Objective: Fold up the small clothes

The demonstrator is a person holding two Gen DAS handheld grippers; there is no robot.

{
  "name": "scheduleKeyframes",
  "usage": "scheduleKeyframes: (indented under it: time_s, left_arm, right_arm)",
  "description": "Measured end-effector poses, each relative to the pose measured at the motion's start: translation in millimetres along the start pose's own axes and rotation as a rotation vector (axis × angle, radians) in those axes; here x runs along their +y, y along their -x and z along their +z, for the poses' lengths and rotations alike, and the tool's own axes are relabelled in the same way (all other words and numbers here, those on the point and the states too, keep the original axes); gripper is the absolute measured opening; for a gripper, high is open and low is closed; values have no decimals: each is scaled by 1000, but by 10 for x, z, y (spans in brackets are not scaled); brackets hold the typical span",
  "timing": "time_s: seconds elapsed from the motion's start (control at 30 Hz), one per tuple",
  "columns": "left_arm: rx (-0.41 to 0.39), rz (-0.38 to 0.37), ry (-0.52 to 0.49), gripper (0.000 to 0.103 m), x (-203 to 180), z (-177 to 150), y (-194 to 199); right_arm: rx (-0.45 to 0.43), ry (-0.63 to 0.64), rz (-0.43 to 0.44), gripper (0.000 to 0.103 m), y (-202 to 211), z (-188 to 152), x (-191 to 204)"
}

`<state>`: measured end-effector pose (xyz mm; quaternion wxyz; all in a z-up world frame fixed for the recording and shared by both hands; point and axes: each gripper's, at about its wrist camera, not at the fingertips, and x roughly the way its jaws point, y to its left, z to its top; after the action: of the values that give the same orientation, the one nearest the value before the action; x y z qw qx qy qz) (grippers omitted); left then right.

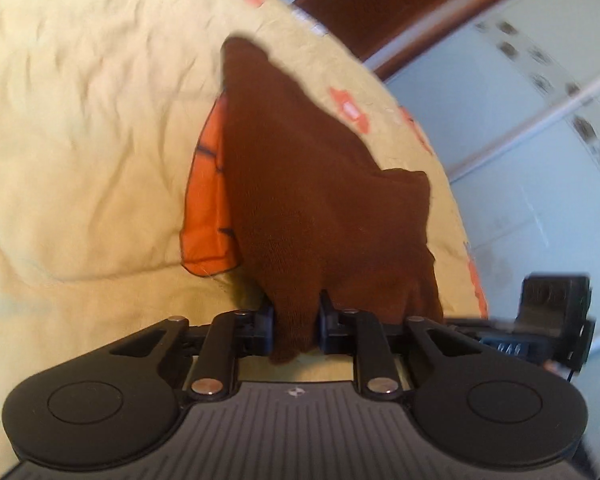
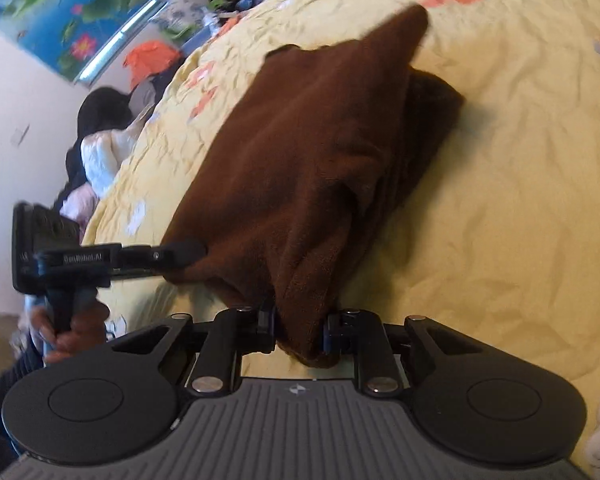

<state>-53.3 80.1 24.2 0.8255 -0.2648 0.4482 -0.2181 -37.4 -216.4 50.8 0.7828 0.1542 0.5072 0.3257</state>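
Note:
A small brown garment [image 1: 312, 208] lies on a yellow flowered bedsheet [image 1: 80, 140]. My left gripper [image 1: 296, 324] is shut on one near corner of it. My right gripper [image 2: 300, 332] is shut on another near corner of the brown garment [image 2: 308, 152], which stretches away from the jaws with a folded layer on its right side. In the right wrist view the left gripper [image 2: 180, 252] shows at the left, pinching the garment's edge, held by a hand. The right gripper's body [image 1: 552, 316] shows at the right edge of the left wrist view.
The bedsheet [image 2: 520, 200] fills most of both views. A pile of clothes [image 2: 104, 148], orange, black and white, lies at the bed's far edge. A flower poster [image 2: 68, 12] hangs on the wall. Pale tiled floor [image 1: 500, 120] lies beside the bed.

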Motion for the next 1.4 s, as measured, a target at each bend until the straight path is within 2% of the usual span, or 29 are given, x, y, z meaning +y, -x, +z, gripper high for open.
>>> scheduleKeyframes:
  time_s: [0.07,0.1,0.17,0.2,0.27,0.3,0.37,0.4,0.43,0.47,0.5,0.57,0.63,0.67,0.7,0.73,0.8,0.83,0.93,1.0,1.07,1.13,1.17,1.2,1.23,1.3,1.4]
  left_arm:
    - [12,71,-64,18,16,-40,35]
    - [26,114,-81,18,44,-63,-1]
    - [13,113,-109,18,27,-82,24]
    - [6,123,-133,20,-28,-81,46]
    - [-40,147,-171,31,-137,-98,143]
    - [-71,172,-195,33,-193,-107,204]
    - [-151,212,-279,43,-364,-138,329]
    - [-191,218,-320,49,-456,-144,352]
    - [-218,217,-368,69,-564,-143,329]
    - [-236,215,-418,80,-642,-127,291]
    - [-247,213,-470,80,-752,-122,182]
    - [-220,215,-544,80,-877,-113,-50]
    - [-161,253,-603,80,-950,-141,-320]
    - [-136,265,-627,80,-959,-181,-424]
    - [-117,266,-648,80,-948,-226,-507]
    - [-113,276,-668,80,-931,-284,-585]
    - [-151,302,-723,83,-909,-398,-666]
    - [-162,307,-732,83,-917,-421,-668]
    - [-166,296,-718,84,-985,-395,-586]
    - [-187,271,-718,84,-1002,-398,-482]
    - [-166,262,-719,84,-971,-395,-472]
    - [-129,270,-699,84,-920,-387,-568]
    - [-130,272,-695,88,-918,-398,-612]
    - [-149,275,-707,89,-925,-414,-638]
    - [-151,286,-717,89,-942,-415,-663]
    - [-149,283,-703,88,-991,-403,-582]
    - [-230,271,-663,89,-961,-473,-255]
  right_arm:
    - [24,71,-58,24,17,-58,53]
    - [41,97,-89,16,-30,-102,46]
    - [21,79,-62,17,-20,-112,16]
    - [23,66,-57,23,-12,-99,11]
    - [18,47,-39,44,68,-67,31]
    - [-19,42,-44,50,156,-37,51]
    - [-140,23,-19,50,390,54,101]
    - [-215,5,11,54,496,112,107]
    - [-289,-8,35,58,558,207,127]
    - [-343,-5,54,68,568,315,176]
    - [-377,11,59,78,527,435,231]
    - [-390,34,51,89,331,683,273]
    - [-310,-9,8,87,-19,891,148]
    - [-254,-56,-48,84,-215,955,-8]
    - [-209,-100,-92,77,-384,962,-200]
    - [-293,-86,-64,74,-378,887,-330]
    - [-338,-183,25,74,-338,817,-515]
    - [-341,-208,44,74,-316,816,-550]
    - [-341,-223,30,72,-215,818,-513]
    - [-383,-265,36,75,-71,765,-463]
    - [-442,-238,84,79,73,664,-361]
    - [-409,-232,110,90,-17,655,-262]
    - [-364,-230,81,91,-145,666,-288]
    - [-337,-211,47,86,-272,663,-337]
    - [-379,-167,37,83,-287,626,-352]
    - [-371,-193,28,83,-232,635,-317]
    - [-355,-122,-62,85,-27,568,-22]
